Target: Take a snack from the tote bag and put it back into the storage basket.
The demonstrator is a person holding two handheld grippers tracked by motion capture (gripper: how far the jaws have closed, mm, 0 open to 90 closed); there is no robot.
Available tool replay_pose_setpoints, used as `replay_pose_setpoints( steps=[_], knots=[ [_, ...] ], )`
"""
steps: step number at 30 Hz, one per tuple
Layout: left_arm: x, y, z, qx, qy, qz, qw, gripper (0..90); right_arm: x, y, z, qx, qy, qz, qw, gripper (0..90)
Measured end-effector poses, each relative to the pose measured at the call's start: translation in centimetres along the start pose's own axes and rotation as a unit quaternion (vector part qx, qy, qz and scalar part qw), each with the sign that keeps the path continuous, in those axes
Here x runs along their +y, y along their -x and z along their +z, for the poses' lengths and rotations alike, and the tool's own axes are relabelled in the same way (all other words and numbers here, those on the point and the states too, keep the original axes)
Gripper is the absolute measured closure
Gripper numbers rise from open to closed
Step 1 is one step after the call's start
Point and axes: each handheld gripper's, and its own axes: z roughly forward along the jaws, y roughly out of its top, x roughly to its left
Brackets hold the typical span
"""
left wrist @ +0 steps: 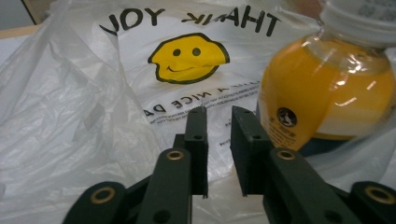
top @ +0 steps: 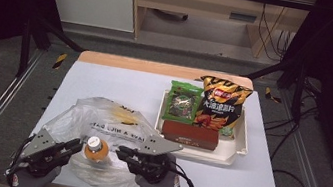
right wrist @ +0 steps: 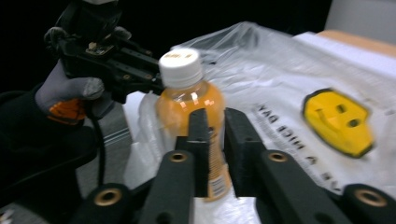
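An orange juice bottle [top: 96, 150] with a white cap stands upright on a crumpled clear plastic bag [top: 104, 119] printed with a yellow smiley, at the table's front left. My left gripper [top: 77, 145] lies just left of the bottle and my right gripper [top: 121, 151] just right of it, both pointing inward over the bag. In the left gripper view the jaws [left wrist: 218, 122] stand close with a narrow gap over the bag [left wrist: 93, 116], the bottle [left wrist: 327, 88] to their right. The right gripper [right wrist: 215, 122] shows the same narrow gap before the bottle [right wrist: 184, 100]. Whether bag film is pinched I cannot tell.
A white tray [top: 238, 153] at the right middle holds an orange-black chip bag [top: 223, 107], a green packet [top: 182, 103] and a brown box [top: 190, 134]. The table's front edge runs just below both gloved hands. Bare tabletop lies at the far left.
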Motion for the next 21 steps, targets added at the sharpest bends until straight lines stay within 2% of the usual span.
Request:
replay_pose_setpoints(
  steps=[3, 6, 12, 21],
  knots=[
    [-0.3, 0.3, 0.2, -0.002, -0.013, 0.005, 0.9999, 82.4, -0.6, -0.4, 1.0, 0.020, -0.024, 0.002, 0.9995, 86.7],
    [-1.2, 0.4, 0.8, -0.003, -0.033, 0.002, 0.9994, 82.8, -1.7, -0.8, 2.0, 0.026, -0.054, 0.001, 0.9982, 86.5],
    [-3.0, 0.5, 2.2, 0.002, -0.074, -0.002, 0.9972, 82.2, -4.6, -0.1, 3.6, 0.007, -0.102, 0.018, 0.9946, 85.3],
    [-4.2, 0.4, 3.5, 0.005, -0.094, -0.009, 0.9956, 80.2, -7.3, 1.2, 4.5, -0.029, -0.118, 0.030, 0.9922, 83.9]
  ],
)
